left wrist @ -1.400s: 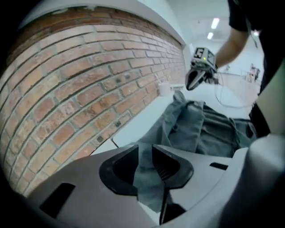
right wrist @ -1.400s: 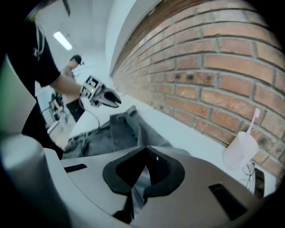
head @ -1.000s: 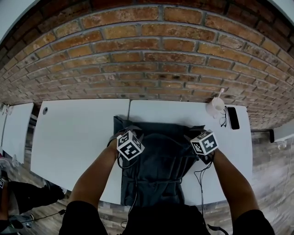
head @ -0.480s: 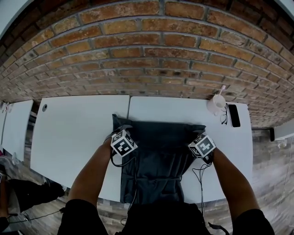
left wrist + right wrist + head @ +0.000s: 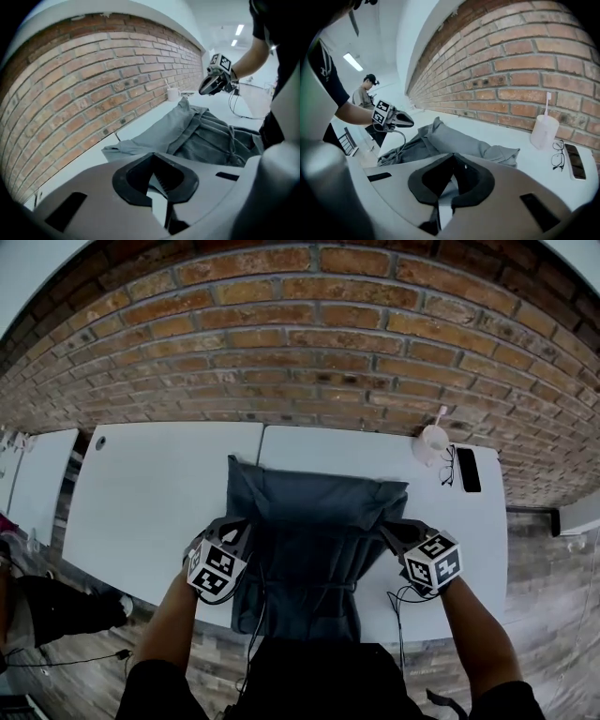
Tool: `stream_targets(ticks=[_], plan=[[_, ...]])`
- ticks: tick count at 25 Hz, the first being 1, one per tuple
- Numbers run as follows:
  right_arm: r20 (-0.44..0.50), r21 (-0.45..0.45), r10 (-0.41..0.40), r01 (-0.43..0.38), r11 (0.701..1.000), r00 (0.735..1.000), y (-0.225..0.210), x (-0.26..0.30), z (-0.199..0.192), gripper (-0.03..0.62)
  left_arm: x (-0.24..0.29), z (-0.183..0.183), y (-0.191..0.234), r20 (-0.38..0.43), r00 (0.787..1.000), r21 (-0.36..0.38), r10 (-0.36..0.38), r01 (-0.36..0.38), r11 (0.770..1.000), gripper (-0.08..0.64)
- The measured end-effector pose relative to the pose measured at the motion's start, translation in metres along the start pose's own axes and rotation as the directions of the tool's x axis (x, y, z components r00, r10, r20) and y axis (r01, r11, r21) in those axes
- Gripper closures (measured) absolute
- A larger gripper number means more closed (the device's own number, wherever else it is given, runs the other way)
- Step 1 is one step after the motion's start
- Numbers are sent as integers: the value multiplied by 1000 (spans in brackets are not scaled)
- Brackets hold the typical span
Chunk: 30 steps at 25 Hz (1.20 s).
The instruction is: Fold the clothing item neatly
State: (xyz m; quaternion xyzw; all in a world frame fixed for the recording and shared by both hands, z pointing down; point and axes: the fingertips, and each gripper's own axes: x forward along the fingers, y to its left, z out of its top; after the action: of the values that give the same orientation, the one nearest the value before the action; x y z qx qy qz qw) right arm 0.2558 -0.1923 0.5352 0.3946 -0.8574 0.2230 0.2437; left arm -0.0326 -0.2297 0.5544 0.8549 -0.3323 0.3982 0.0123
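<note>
garment: dark grey garment point(image 5: 309, 531) with a drawstring, lying on the white table point(image 5: 150, 502) right over the seam between the two tabletops. The far part is spread flat toward the brick wall point(image 5: 309, 343), and the near end bunches up and hangs off the table's front edge.

left gripper: left gripper point(image 5: 232, 532) is over the table's front edge, just off the garment's left side. Its jaws are clenched together with nothing in them.

right gripper: right gripper point(image 5: 396, 532) is over the table's front part, at the garment's right edge. Its jaws have just been closing and now sit nearly together, with no cloth between them as far as I can see.

other stuff: white cup point(image 5: 432, 440), glasses point(image 5: 447, 468) and a black phone point(image 5: 469, 470) sit at the table's far right corner.
</note>
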Motion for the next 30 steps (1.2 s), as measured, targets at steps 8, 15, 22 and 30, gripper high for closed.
stream_targets(ticks=[8, 15, 22, 30], plan=[[36, 21, 79, -80, 997, 996, 60, -26, -37, 591, -72, -28, -49, -37, 998, -125, 46, -51, 991, 561], [42, 100, 65, -69, 993, 997, 97, -34, -67, 591, -106, -58, -64, -58, 998, -168, 27, -36, 985, 561], [51, 181, 0, -9, 983, 999, 143, -40, -85, 591, -136, -103, -85, -65, 997, -193, -45, 32, 981, 561], [-13, 260, -120, 120, 958, 993, 188, -56, -146, 589, -145, -173, -132, -160, 977, -212, -137, 102, 972, 560]])
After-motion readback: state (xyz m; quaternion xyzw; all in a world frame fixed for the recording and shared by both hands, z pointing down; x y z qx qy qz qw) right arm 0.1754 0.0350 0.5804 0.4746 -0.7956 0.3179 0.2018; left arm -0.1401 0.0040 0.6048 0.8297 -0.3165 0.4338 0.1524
